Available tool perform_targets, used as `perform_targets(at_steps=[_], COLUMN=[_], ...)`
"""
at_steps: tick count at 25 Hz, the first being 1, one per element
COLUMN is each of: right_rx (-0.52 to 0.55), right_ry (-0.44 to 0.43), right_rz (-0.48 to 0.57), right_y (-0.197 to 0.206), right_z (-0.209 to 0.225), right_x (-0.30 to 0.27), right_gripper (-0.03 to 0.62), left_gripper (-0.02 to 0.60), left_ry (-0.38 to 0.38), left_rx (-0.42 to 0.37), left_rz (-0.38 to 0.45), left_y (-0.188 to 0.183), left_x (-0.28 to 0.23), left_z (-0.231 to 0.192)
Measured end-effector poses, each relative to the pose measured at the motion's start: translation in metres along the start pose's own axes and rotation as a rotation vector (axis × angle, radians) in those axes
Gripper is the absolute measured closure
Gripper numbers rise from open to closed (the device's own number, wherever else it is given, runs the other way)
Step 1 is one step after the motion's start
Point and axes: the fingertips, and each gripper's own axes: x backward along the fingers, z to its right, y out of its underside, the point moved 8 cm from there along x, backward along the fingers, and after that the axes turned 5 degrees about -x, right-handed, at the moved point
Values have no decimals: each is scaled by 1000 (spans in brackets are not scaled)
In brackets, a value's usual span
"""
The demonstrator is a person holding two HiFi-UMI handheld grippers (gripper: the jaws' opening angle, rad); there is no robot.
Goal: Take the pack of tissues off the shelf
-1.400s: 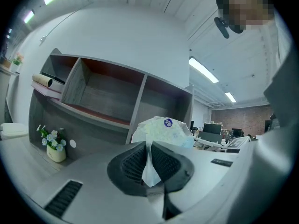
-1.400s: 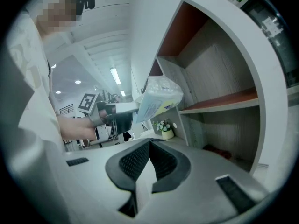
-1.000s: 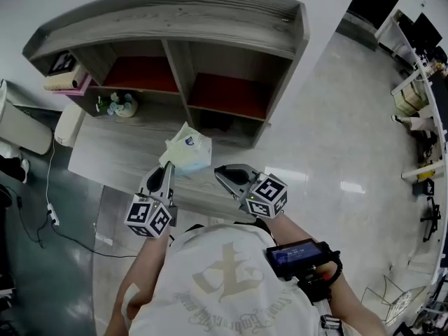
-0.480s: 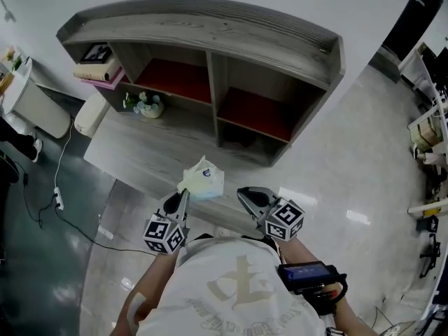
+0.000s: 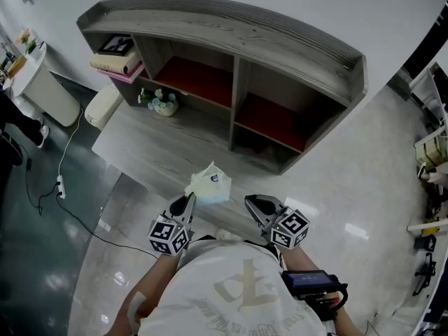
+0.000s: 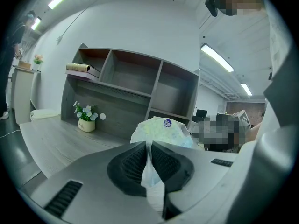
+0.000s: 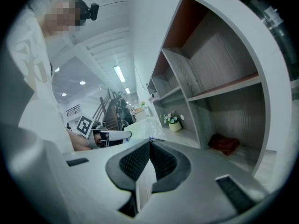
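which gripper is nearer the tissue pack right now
Left. The left gripper is shut on the wrapper edge of the tissue pack. The right gripper is shut and empty, apart from the pack on its right side.

Even indoor light, strong fisheye distortion

Nothing here reads as plain words. The pack of tissues (image 6: 161,133) carries 1 small round blue sticker (image 6: 167,122) near its top, its print too small to read. The person's shirt (image 5: 234,296) bears a large pale emblem over an arc of lettering (too blurred to spell out). Black-and-white square markers, patterns rather than letters, cover the cubes of the left gripper (image 5: 190,201) and right gripper (image 5: 250,201). 1 more marker (image 5: 117,45) lies in the top left compartment of the shelf (image 5: 231,25).
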Motion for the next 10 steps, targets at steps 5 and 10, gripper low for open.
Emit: perform_targets(at_steps=[5, 10], right_rx=[-4, -19], right_ry=[23, 46], right_rz=[6, 8], right_y=[-1, 3], right_z=[4, 1], right_x=[0, 5], right_gripper=[591, 591], left_gripper=[558, 558], left_ry=[26, 56], left_rx=[0, 0], left_rz=[-14, -38], left_y=[4, 6], left_x=[-10, -14], left_z=[-1, 3])
